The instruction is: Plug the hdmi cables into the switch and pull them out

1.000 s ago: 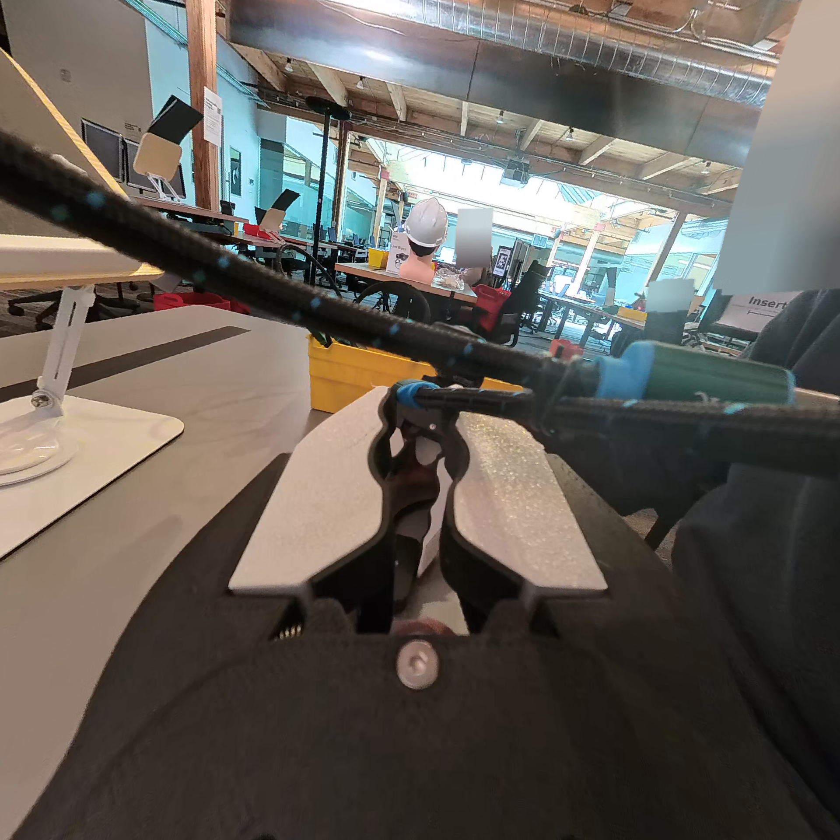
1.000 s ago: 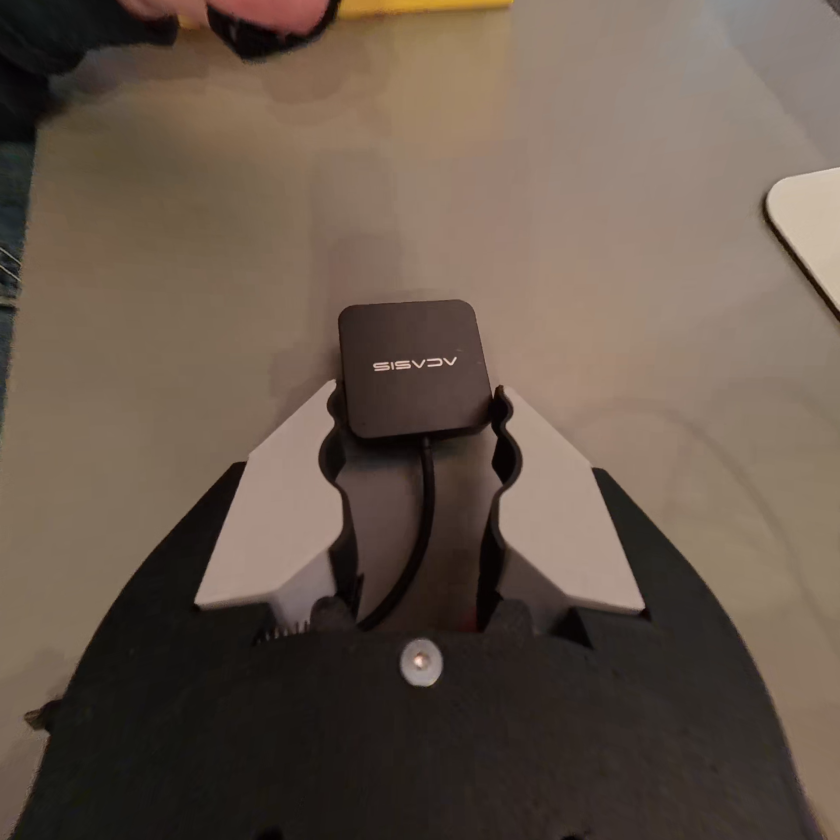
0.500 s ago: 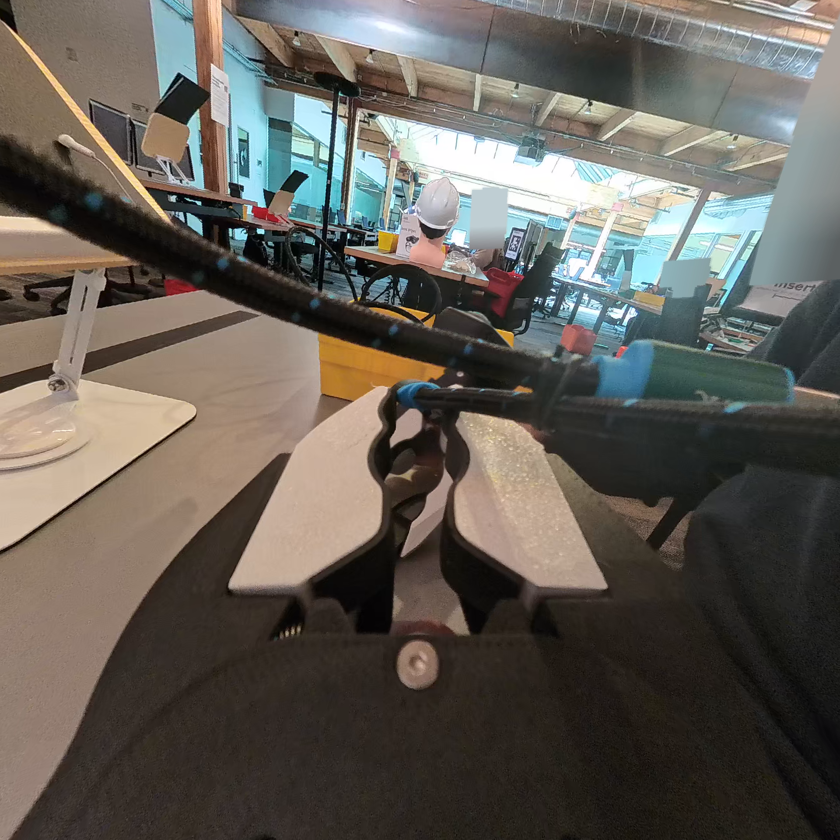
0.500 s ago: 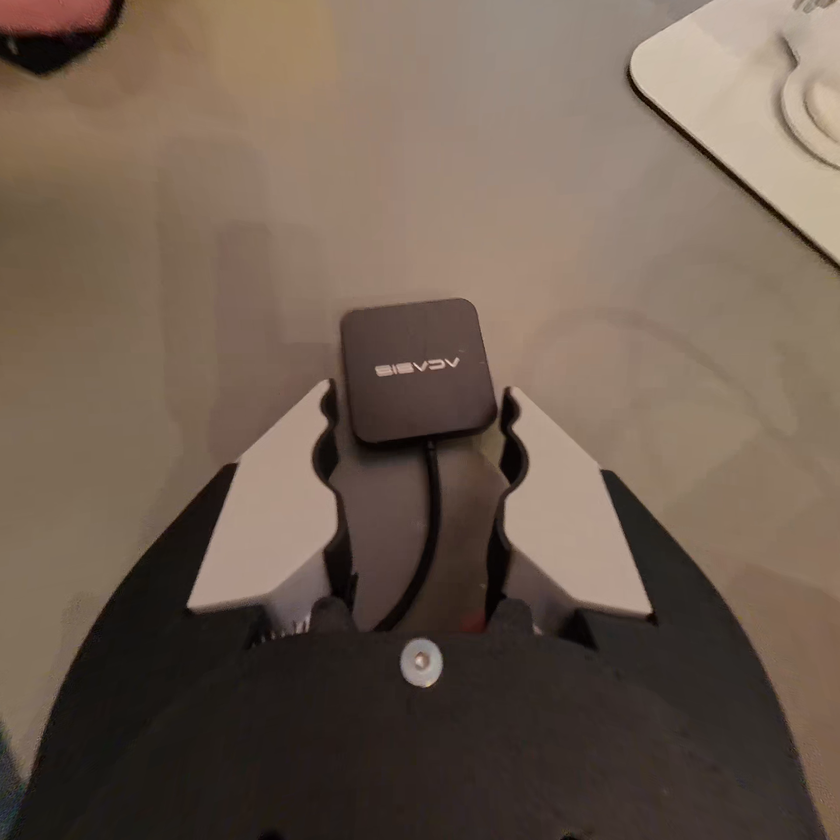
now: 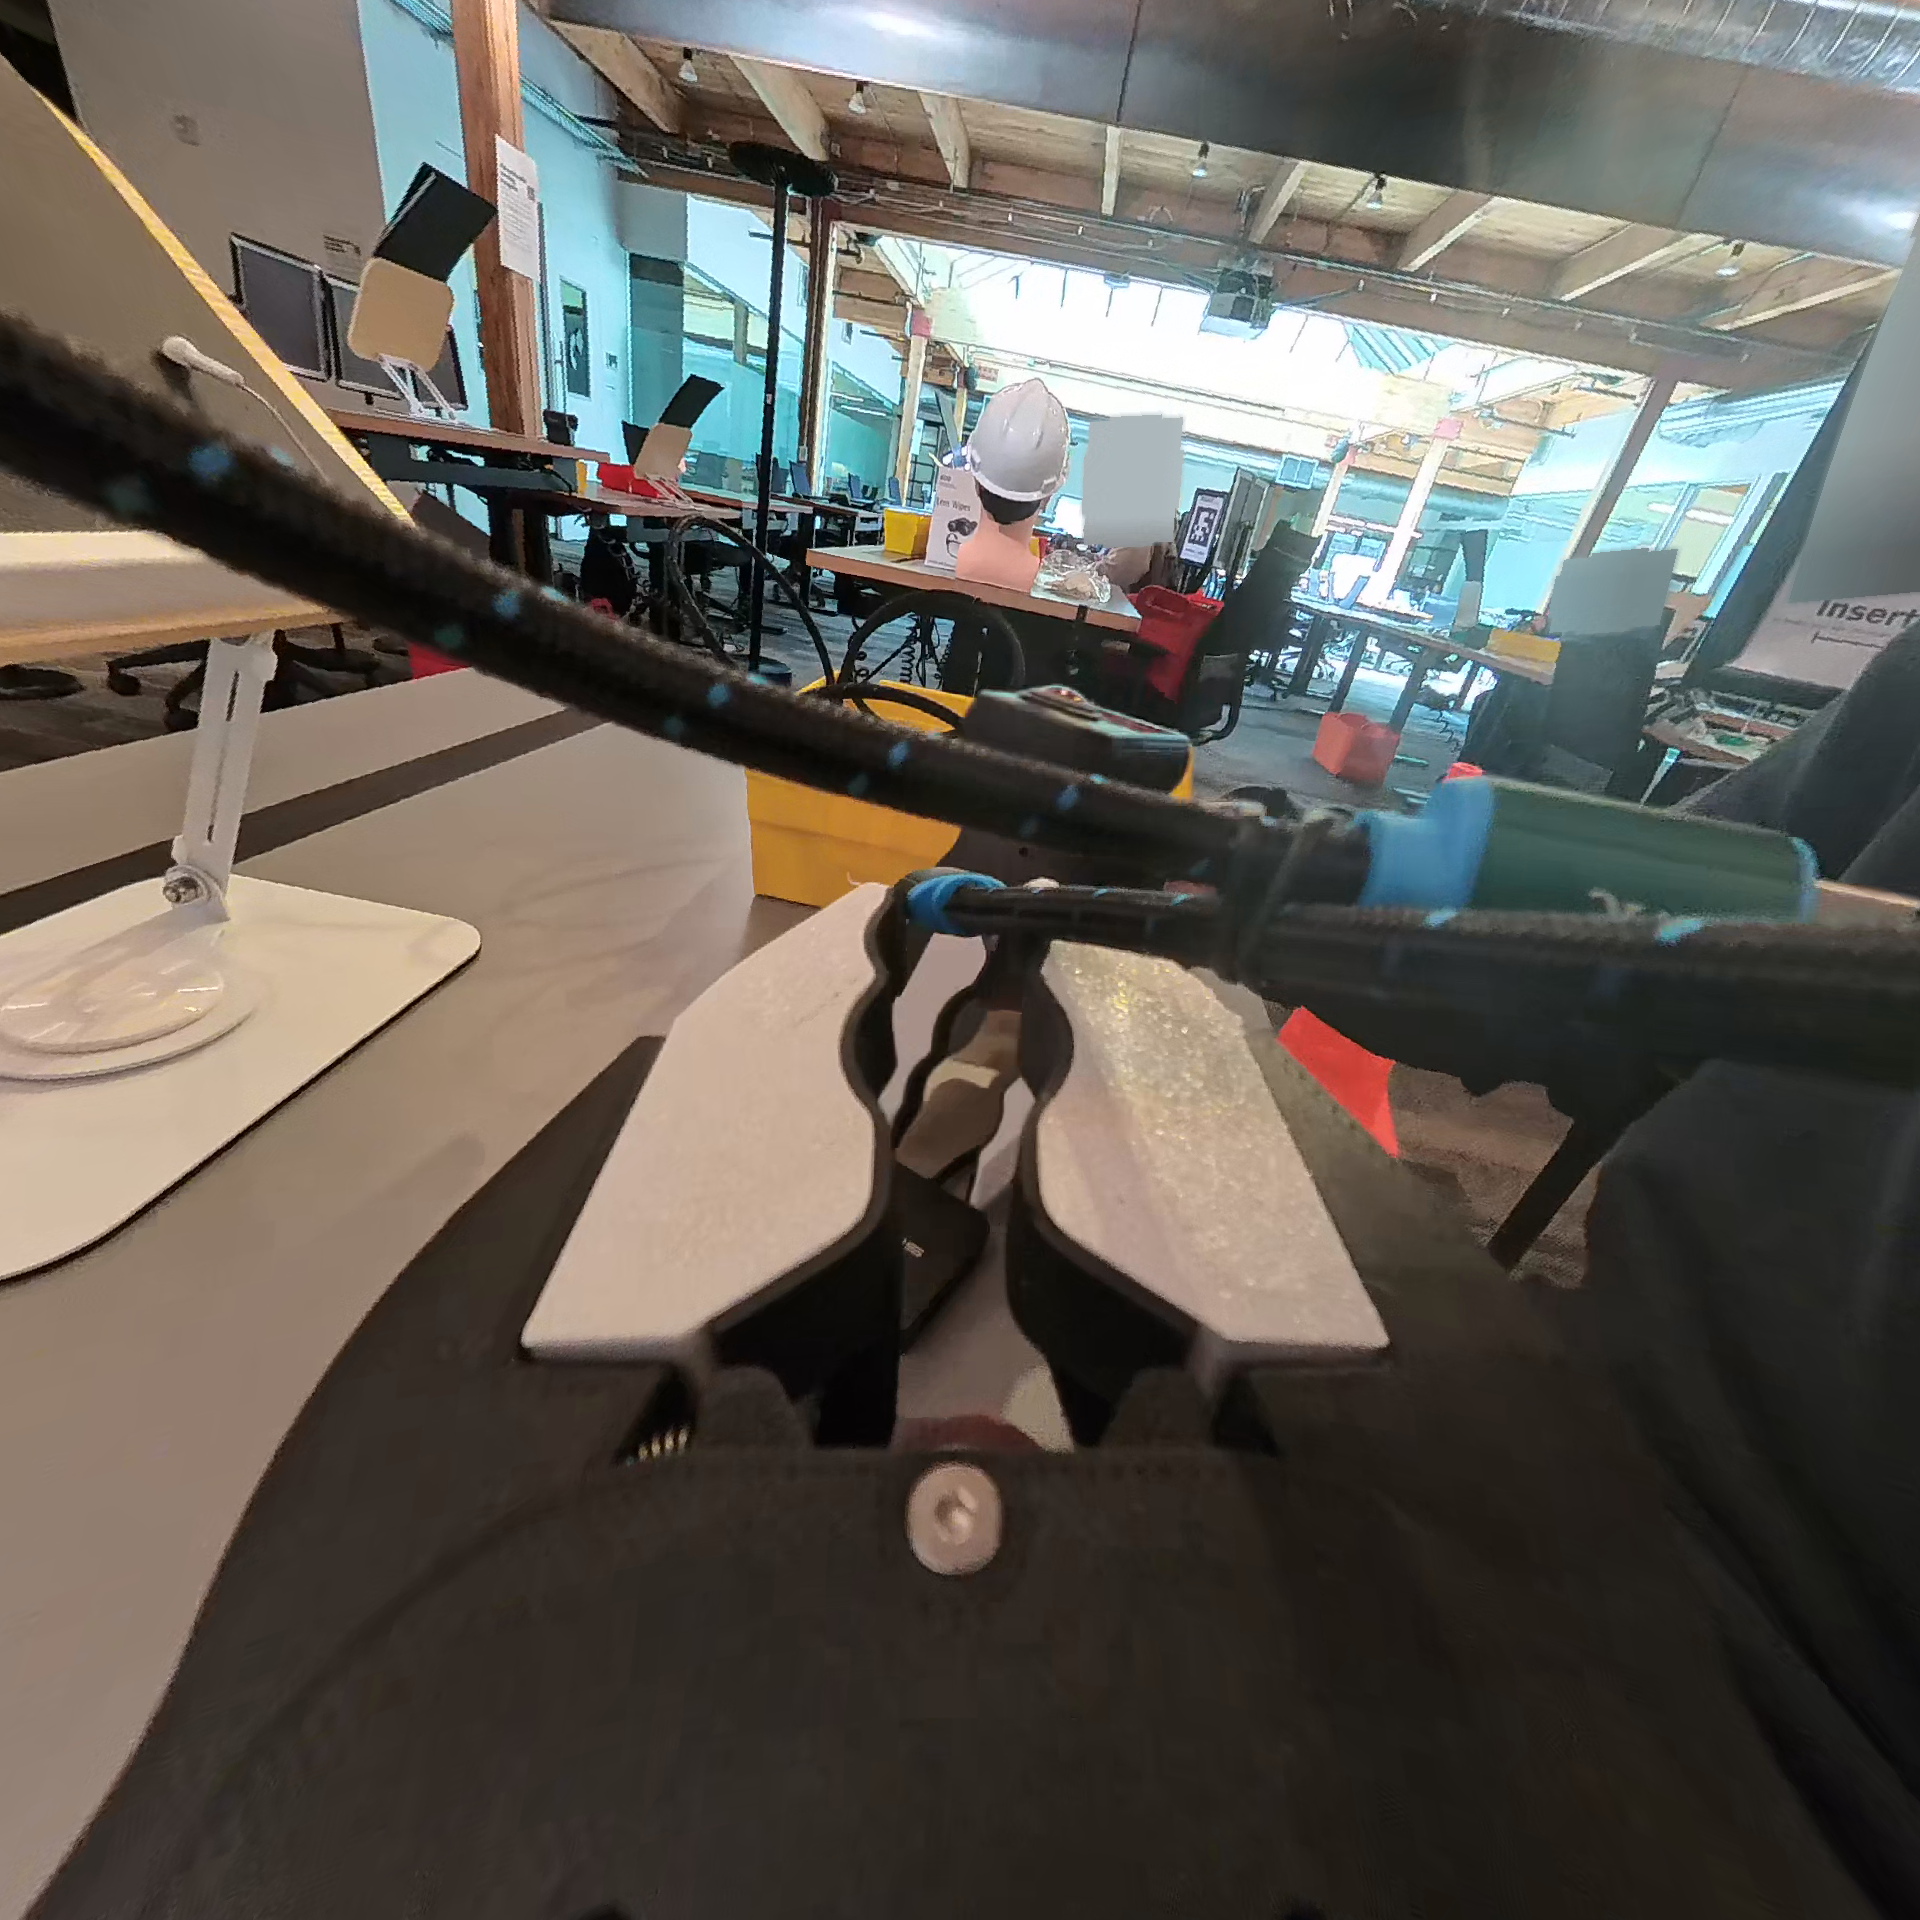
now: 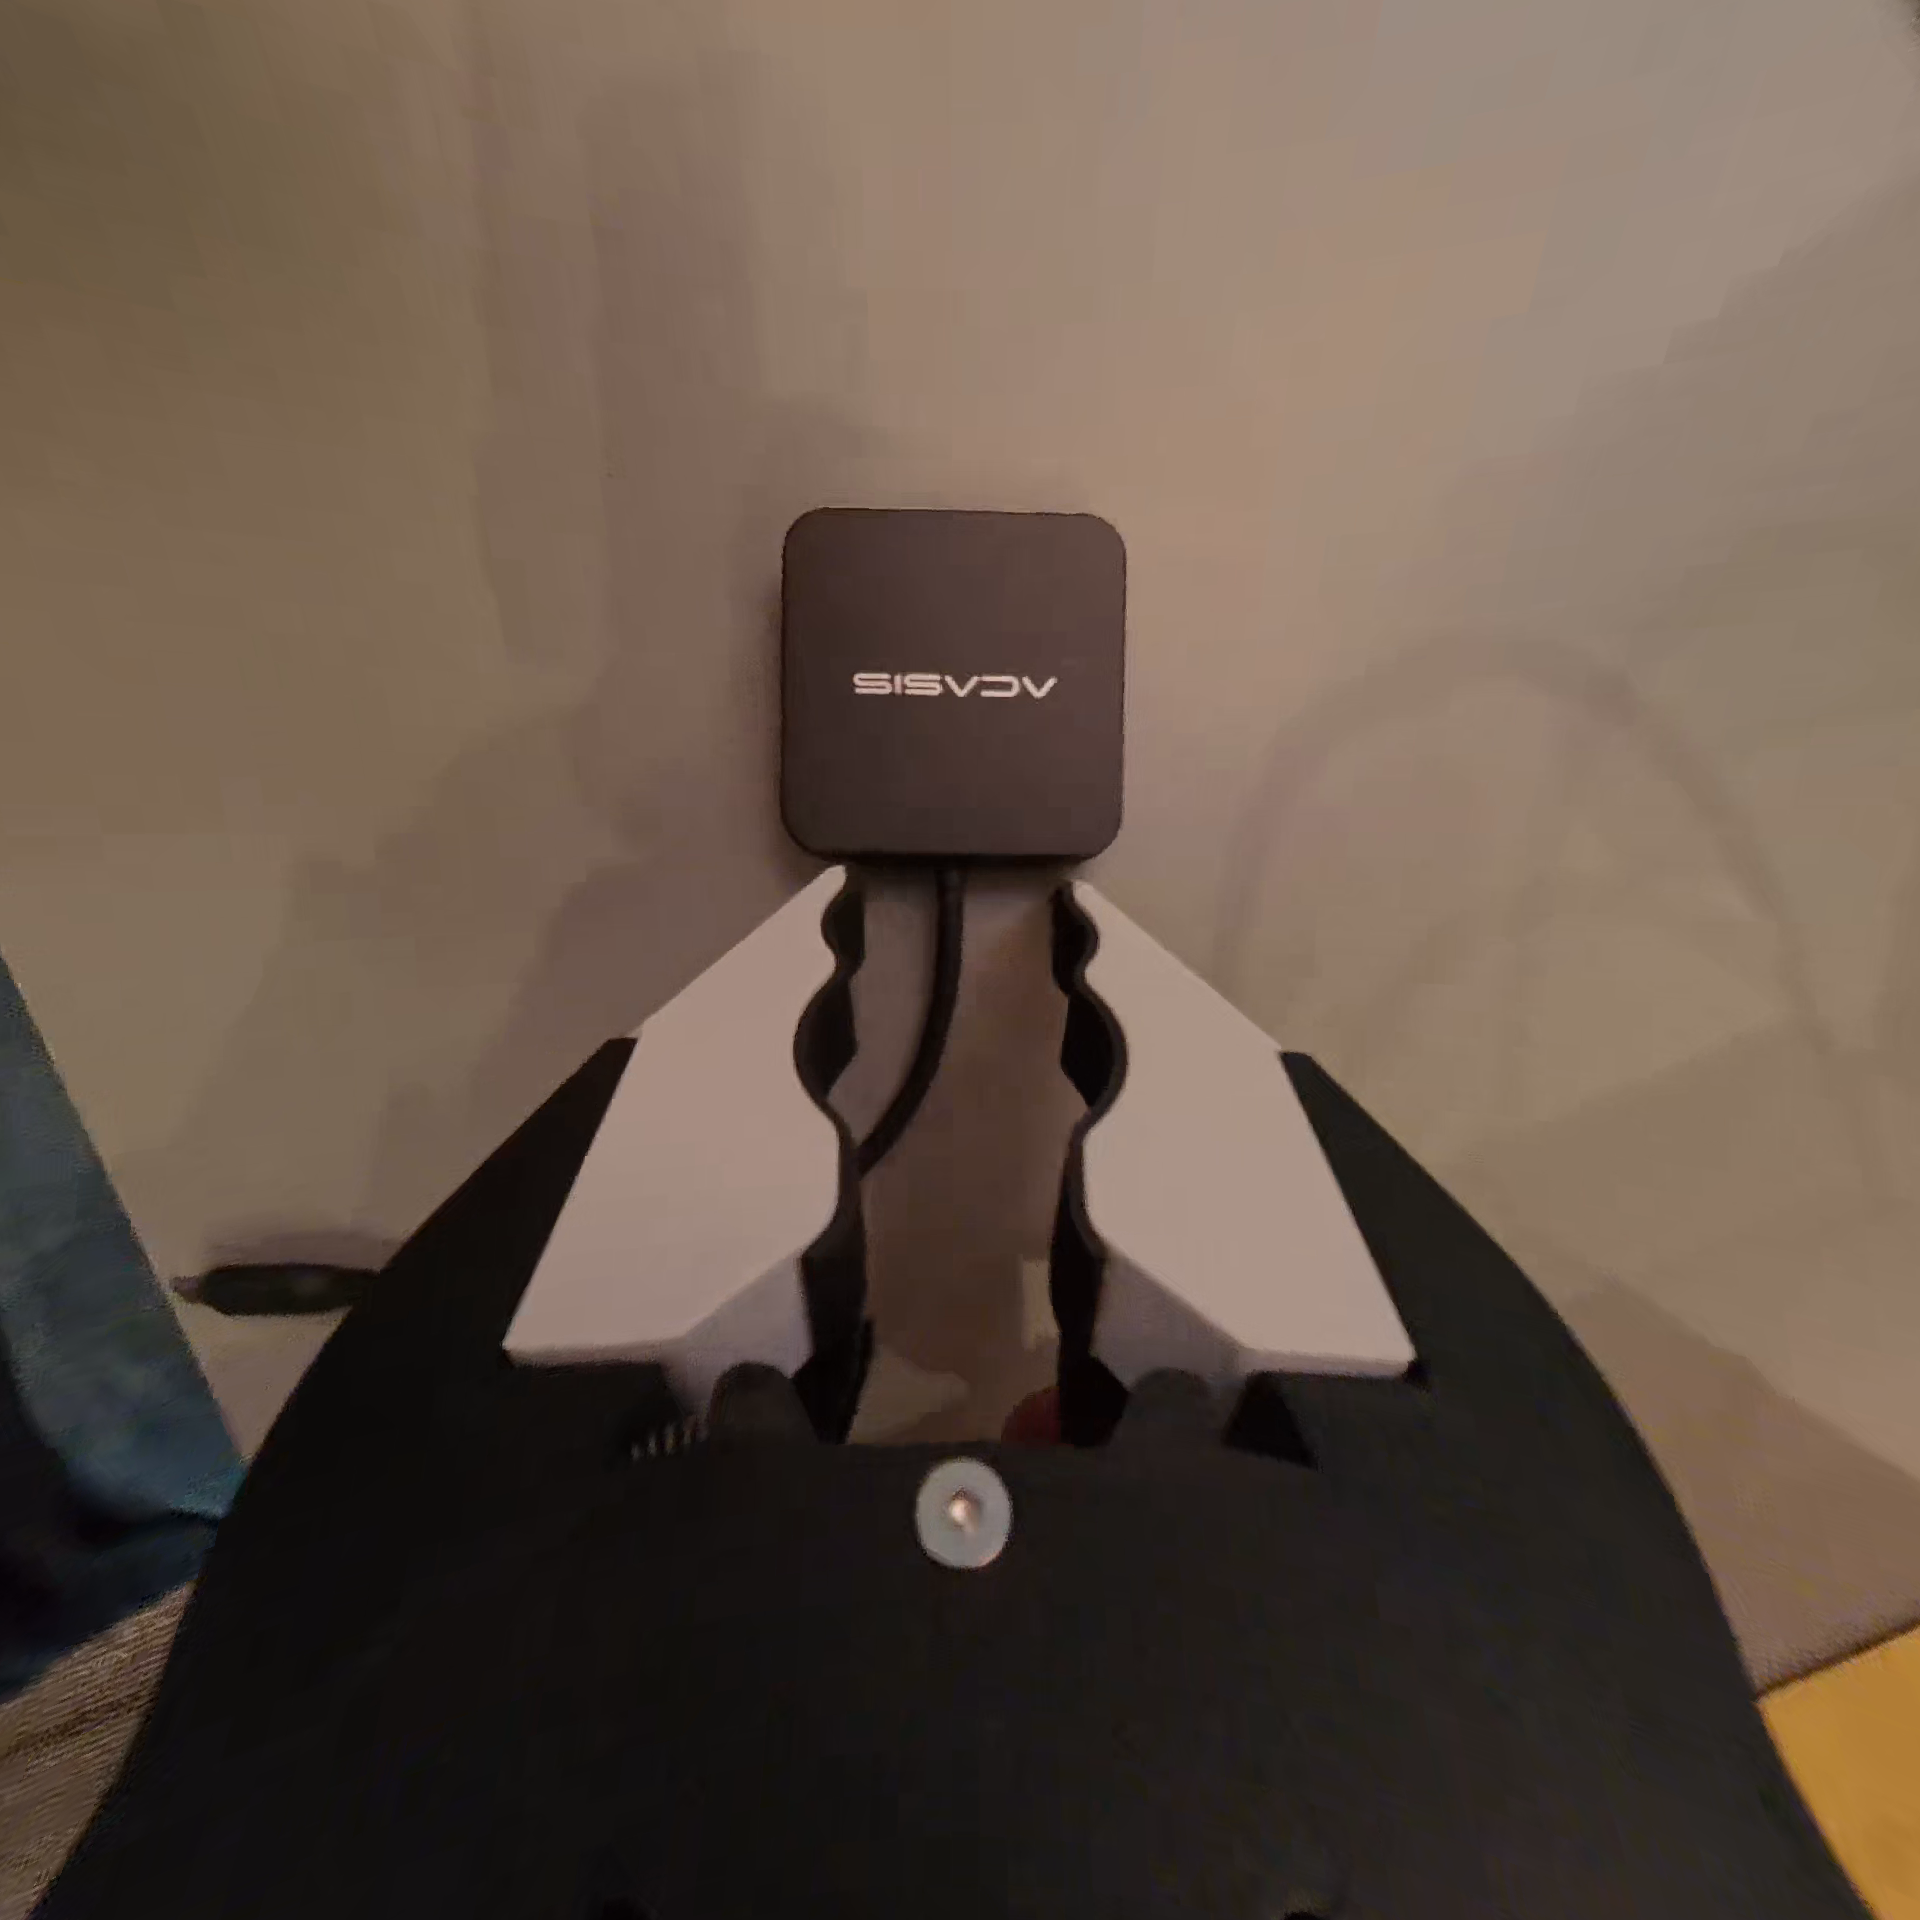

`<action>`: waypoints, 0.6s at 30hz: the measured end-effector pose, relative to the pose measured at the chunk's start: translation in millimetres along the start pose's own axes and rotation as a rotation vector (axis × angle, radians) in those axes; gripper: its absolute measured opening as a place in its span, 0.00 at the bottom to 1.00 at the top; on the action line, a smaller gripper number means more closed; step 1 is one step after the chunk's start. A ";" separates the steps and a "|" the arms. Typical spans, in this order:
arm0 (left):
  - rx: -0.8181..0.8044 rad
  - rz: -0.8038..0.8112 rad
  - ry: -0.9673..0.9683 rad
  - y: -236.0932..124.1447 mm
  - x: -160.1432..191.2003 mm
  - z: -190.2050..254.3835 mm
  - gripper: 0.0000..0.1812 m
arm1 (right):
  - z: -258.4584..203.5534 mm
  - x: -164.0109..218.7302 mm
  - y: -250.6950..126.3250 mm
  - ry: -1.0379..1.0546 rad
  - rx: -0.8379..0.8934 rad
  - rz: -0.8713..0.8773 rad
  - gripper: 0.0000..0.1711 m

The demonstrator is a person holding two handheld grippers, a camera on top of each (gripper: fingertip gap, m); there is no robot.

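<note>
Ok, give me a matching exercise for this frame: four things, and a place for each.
1 black square switch
2 black braided cable
3 yellow plastic bin
4 white flat stand base

a clamped in left gripper
b table, far left
c ahead of open right gripper
d behind the cable

Pairs: 1c, 2a, 3d, 4b.
</note>
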State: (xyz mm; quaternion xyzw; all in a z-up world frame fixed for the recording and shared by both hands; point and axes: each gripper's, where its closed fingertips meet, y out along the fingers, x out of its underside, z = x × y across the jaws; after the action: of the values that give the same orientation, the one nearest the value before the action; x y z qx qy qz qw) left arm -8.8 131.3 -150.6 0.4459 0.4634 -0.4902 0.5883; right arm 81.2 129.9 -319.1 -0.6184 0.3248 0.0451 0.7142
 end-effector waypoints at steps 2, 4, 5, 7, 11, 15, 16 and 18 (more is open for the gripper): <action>0.001 -0.002 0.002 -0.1 0.3 0.5 0.10 | -11.3 -4.7 3.1 0.045 -0.020 0.003 0.16; 0.003 -0.001 0.000 -0.1 0.5 0.1 0.10 | -29.6 -17.6 5.1 0.089 -0.093 0.061 0.19; 0.002 -0.002 0.000 -0.3 0.9 -0.1 0.10 | -32.2 -21.2 4.9 0.097 -0.096 0.079 0.25; 0.002 -0.001 0.000 -1.3 0.8 0.0 0.10 | -33.7 -24.9 -1.0 0.044 -0.088 0.098 0.28; -0.004 0.006 0.006 -3.8 -2.8 -0.7 0.10 | -24.7 -35.4 -18.7 -0.256 -0.003 0.095 0.34; -0.008 0.013 0.012 -5.9 -6.8 -0.6 0.10 | -19.5 -37.4 0.1 -0.502 -0.081 0.000 0.56; -0.010 0.015 0.015 -6.9 -7.9 -0.1 0.10 | -23.2 -42.5 6.0 -0.518 -0.140 0.015 0.60; -0.016 0.015 0.025 -10.1 -10.3 1.0 0.10 | -24.9 -48.3 18.1 -0.555 -0.212 0.022 0.66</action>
State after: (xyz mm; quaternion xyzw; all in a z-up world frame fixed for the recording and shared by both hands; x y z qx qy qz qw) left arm -19.6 130.7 -141.1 0.4508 0.4714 -0.4764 0.5895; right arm 24.7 127.7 -310.0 -0.6501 0.1173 0.2538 0.7065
